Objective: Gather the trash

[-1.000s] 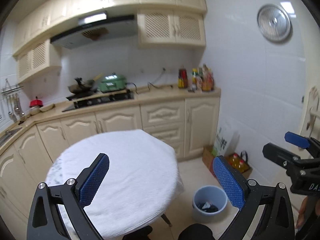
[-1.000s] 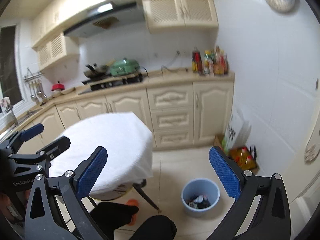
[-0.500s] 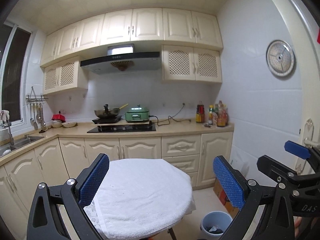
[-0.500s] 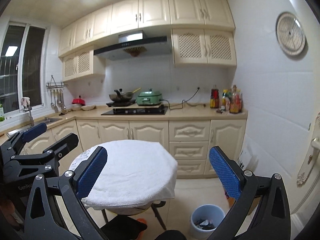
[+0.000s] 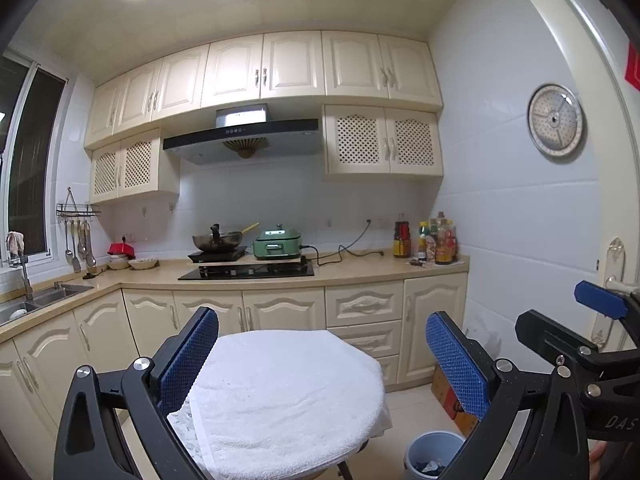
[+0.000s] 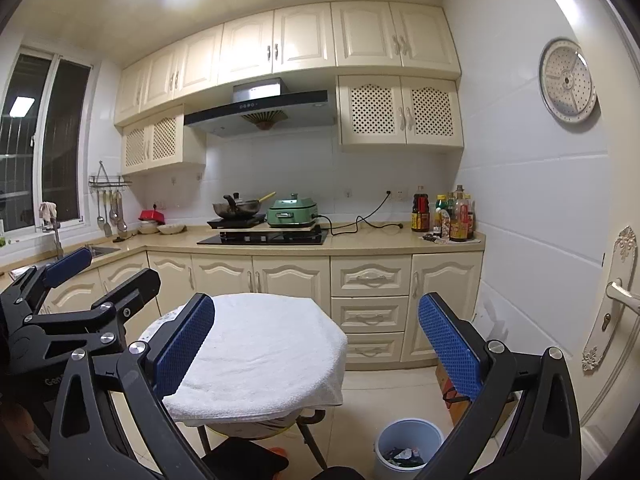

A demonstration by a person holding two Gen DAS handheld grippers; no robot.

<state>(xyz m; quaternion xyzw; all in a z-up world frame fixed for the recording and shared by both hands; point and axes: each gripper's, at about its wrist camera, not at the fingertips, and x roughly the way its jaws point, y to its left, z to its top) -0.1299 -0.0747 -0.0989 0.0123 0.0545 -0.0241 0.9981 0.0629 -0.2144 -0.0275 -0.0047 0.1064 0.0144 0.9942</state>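
Here, both grippers, left (image 5: 322, 360) and right (image 6: 316, 344), gape above the towel-covered table (image 6: 260, 344).

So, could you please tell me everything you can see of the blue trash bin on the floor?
The trash bin is a small round pail, light blue and plastic-looking, with no lid. It stands upright on the pale tiled floor, to the right of the towel-covered table and apart from it. Dark and light crumpled scraps lie at its bottom. Neither pair of tongs touches it.

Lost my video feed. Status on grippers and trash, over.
Left gripper open, empty. Right gripper open, empty. Blue bin on floor, trash inside. Towel-covered table bare; nothing in the way.
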